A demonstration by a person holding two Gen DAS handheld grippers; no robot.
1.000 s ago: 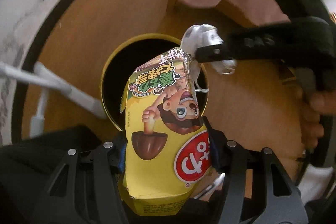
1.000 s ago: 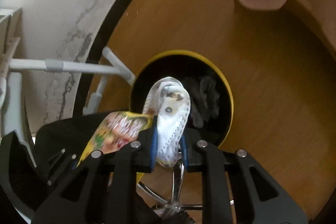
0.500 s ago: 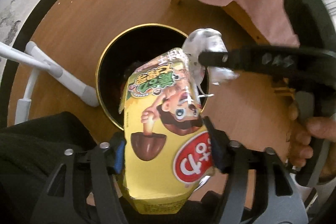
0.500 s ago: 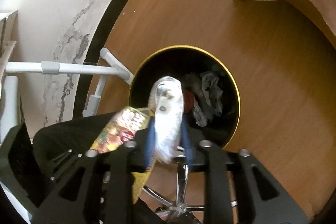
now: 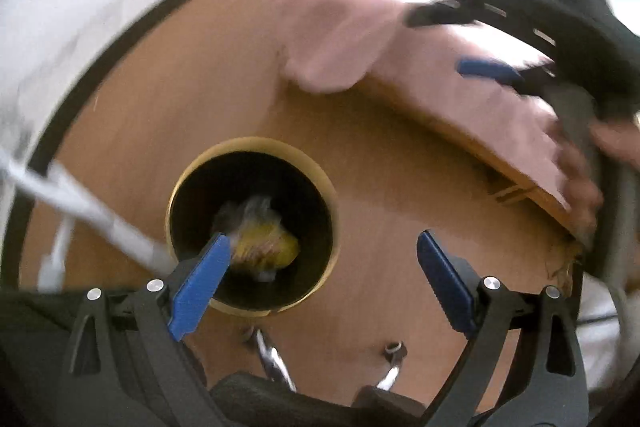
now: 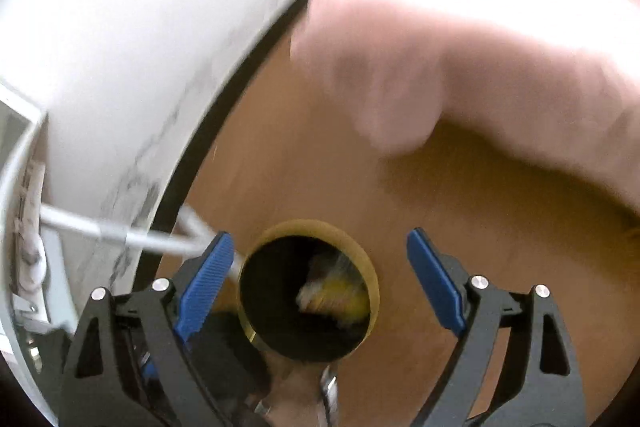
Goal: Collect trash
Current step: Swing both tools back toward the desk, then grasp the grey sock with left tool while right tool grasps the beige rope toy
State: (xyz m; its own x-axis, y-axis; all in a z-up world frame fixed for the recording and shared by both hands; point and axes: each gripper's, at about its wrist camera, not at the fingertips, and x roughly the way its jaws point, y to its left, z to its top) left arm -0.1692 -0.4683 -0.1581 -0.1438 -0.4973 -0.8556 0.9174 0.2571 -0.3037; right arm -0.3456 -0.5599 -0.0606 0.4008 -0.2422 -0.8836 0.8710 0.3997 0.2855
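Note:
A round bin (image 5: 320,187) with a gold rim and black inside stands on the wooden floor below me. The yellow snack packet (image 5: 264,243) lies inside it, blurred, and shows in the right wrist view (image 6: 340,295) too. My left gripper (image 5: 324,259) is open and empty above the bin's right edge. My right gripper (image 6: 320,267) is open and empty above the bin (image 6: 360,247). In the left wrist view the right gripper (image 5: 460,39) is up at the top right, blurred.
A pink cloth (image 5: 360,7) hangs over a wooden edge beyond the bin. A white metal rack leg (image 5: 80,207) stands left of the bin by the white marbled wall (image 6: 120,27). Chrome chair legs (image 5: 276,363) are just below.
Both grippers opened. The yellow packet and the white wrapper dropped into the bin. Both grippers lifted away, so the bin looks smaller.

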